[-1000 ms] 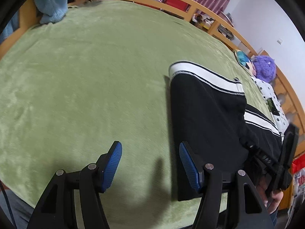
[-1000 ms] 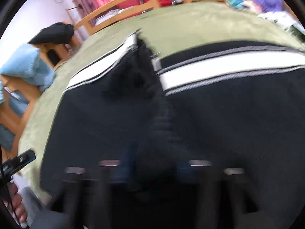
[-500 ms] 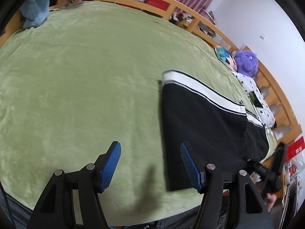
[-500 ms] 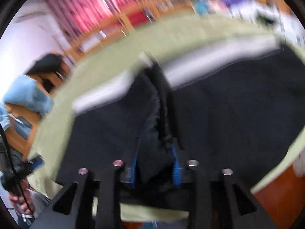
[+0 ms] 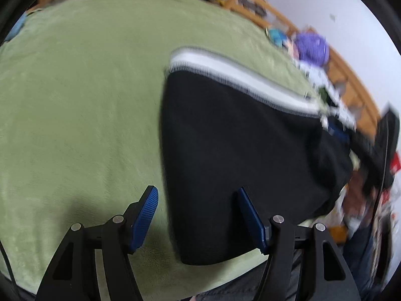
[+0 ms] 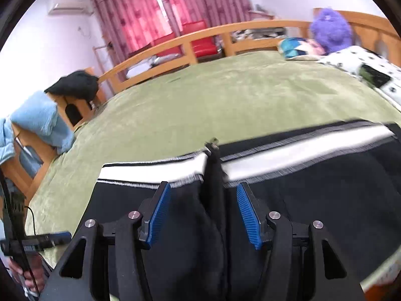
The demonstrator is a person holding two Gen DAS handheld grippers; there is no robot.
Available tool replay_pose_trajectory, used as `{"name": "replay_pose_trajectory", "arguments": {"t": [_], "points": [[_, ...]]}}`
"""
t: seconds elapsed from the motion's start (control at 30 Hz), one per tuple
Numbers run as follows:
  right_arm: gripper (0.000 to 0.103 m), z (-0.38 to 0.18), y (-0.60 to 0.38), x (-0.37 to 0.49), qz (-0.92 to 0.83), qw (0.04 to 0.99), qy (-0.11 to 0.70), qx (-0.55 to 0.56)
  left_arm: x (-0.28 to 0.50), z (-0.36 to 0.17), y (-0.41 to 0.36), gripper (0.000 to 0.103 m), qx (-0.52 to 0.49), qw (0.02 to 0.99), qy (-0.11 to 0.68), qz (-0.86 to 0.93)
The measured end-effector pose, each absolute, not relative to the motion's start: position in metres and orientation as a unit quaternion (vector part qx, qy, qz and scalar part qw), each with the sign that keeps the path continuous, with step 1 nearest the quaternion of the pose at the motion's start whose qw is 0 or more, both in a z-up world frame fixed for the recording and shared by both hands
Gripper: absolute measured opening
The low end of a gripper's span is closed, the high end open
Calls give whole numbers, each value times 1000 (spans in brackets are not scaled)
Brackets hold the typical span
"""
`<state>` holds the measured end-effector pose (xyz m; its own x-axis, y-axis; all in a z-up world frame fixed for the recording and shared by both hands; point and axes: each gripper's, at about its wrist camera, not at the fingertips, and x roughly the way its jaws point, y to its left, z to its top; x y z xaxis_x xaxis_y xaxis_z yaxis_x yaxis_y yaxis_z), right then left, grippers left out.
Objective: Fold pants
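My right tongs (image 6: 203,212) have just been opening, released above the pants (image 6: 313,200) on the bed (image 6: 225,95); my left tongs (image 5: 198,215) hang released over the pants' edge.

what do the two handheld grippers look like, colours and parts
Both match. The left gripper and right gripper have black angular frames with round silver screw heads and two fingers faced with ribbed blue pads. In the right wrist view, a thin black cable runs by the left gripper's black body.
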<state>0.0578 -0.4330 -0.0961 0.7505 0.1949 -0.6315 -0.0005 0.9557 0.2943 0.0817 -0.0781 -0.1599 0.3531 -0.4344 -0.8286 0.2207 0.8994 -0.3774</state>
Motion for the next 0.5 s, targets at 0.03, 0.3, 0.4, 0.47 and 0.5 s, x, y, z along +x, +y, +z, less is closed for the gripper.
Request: {"name": "replay_pose_trajectory", "arguments": {"t": [0.03,0.3,0.4,0.47,0.5], "points": [[48,-103,-430,70,59,921,362,130,81,-165,-79,64,-98,814,536,-202],[13,-144,-438,132,40,893,431,121,80,-172,-82,71,-99,809,540,-211],[12,-150,-445,136,32,890,433,137,82,-170,-88,72,-81,813,537,-208],[15,-144,-445,127,33,891,435,127,83,-165,-88,72,-78,814,536,-208],[26,-140,-446,124,29,891,435,126,81,-162,-85,72,-84,816,532,-209]]}}
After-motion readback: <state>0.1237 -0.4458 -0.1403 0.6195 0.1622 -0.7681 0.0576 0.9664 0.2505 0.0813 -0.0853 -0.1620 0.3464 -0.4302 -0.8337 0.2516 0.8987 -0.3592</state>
